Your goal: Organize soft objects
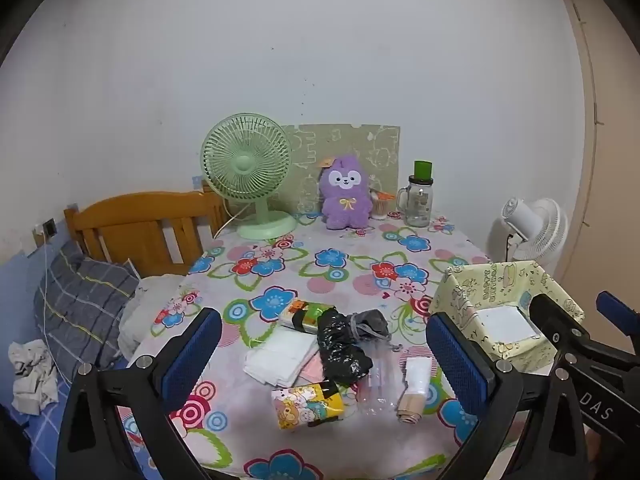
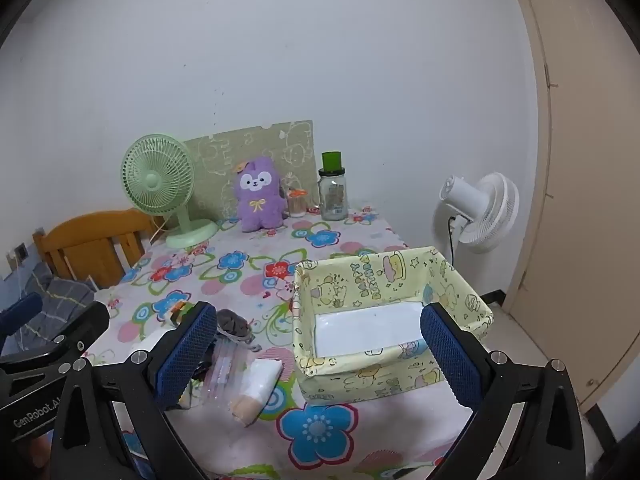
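A pile of soft items lies on the flowered tablecloth point(image 1: 352, 264): a yellow cartoon tissue pack point(image 1: 307, 405), a black plastic bag point(image 1: 340, 350), white folded tissues point(image 1: 282, 354), a grey pouch point(image 1: 370, 322), a green-orange pack point(image 1: 306, 312), a clear packet point(image 1: 378, 380) and a white-beige roll point(image 1: 414, 384), also in the right wrist view point(image 2: 258, 384). A yellow patterned fabric box point(image 2: 390, 320) stands at the right, empty. My left gripper point(image 1: 324, 364) is open above the pile. My right gripper point(image 2: 316, 356) is open in front of the box.
At the table's back stand a green desk fan point(image 1: 250, 180), a purple plush toy point(image 1: 346, 192), a glass jar with a green lid point(image 1: 420, 200) and a green board. A wooden bed with pillows point(image 1: 84, 300) is on the left. A white floor fan point(image 2: 478, 208) stands at the right.
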